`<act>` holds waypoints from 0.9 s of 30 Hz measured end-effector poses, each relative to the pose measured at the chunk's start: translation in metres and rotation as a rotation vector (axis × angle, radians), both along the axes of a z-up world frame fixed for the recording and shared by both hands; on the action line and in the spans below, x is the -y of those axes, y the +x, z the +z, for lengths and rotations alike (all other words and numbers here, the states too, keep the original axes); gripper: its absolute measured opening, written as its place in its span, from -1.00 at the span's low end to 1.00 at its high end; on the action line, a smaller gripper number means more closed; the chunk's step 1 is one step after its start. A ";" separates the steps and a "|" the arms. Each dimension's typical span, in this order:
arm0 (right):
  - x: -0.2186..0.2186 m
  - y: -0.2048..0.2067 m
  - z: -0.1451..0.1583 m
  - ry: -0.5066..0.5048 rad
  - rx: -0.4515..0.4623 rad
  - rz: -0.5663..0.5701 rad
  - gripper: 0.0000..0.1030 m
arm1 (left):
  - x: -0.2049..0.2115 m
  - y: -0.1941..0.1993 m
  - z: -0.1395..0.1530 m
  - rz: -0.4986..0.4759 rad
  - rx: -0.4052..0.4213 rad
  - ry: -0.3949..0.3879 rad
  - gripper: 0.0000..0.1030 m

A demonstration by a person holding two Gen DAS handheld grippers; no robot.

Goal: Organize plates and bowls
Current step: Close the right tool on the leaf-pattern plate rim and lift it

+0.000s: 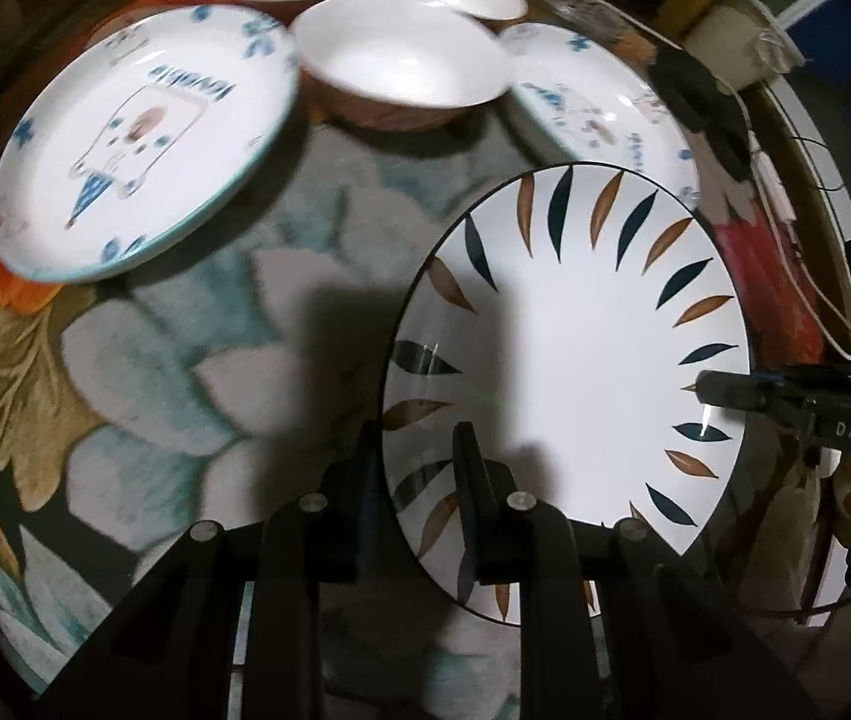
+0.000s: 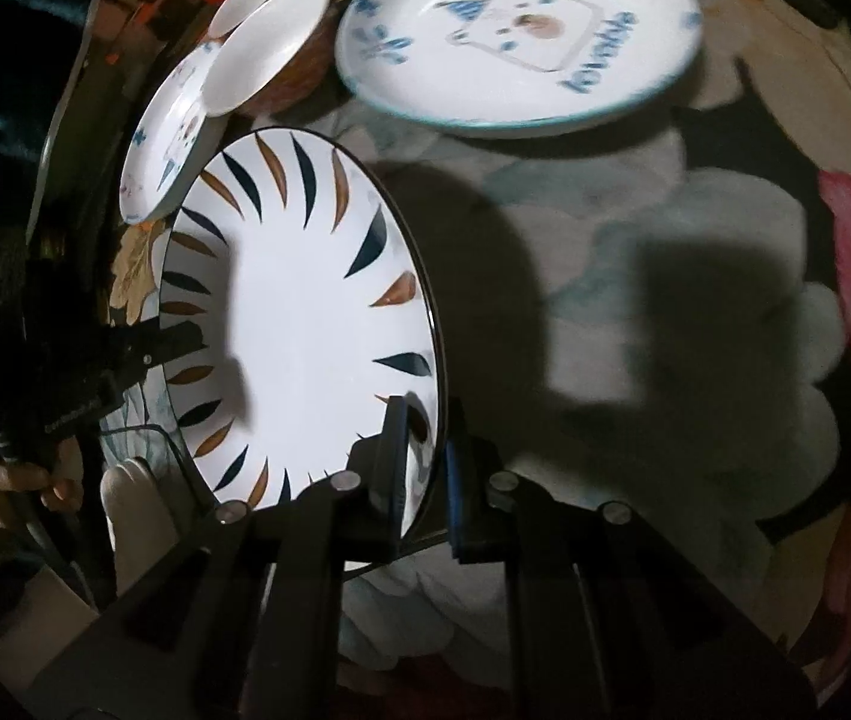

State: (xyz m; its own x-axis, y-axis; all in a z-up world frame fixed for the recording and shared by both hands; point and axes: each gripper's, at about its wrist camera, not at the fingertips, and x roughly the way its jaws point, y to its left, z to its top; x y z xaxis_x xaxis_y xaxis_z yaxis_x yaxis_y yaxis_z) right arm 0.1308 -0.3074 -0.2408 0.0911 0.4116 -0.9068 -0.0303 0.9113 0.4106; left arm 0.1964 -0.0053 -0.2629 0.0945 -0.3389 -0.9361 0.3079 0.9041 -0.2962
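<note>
Both claws grip the same large white ceramic plate with dark blue and brown leaf strokes around its rim (image 1: 575,360), one at each side. The left claw (image 1: 425,480) is nearly closed, its fingers pinching the plate's near edge, one finger over the face and the other under the rim. The right claw (image 2: 425,462) is closed tight on the opposite edge, likewise with one finger on each side of the rim. In the left wrist view the right claw's tip reaches onto the plate from the right.

The plate sits over the floral-patterned counter (image 1: 155,360). Beyond it lie two white cartoon plates with blue print and teal rims, one to the left (image 1: 143,144) and one partly hidden behind the leaf plate (image 1: 599,102). Between them stand three white-lined, brown-sided bowls (image 1: 401,57), close together
</note>
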 end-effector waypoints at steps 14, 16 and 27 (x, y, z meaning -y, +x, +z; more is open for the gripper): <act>0.113 -0.005 0.026 -0.017 0.041 -0.197 -0.77 | 0.123 0.012 0.036 -0.112 0.061 -0.088 -0.57; 0.130 -0.012 0.025 -0.019 0.036 -0.239 -0.77 | 0.145 0.013 0.037 -0.133 0.067 -0.094 -0.57; 0.246 -0.044 0.023 -0.068 0.051 -0.452 -0.74 | 0.279 0.000 0.027 -0.255 0.071 -0.116 -0.57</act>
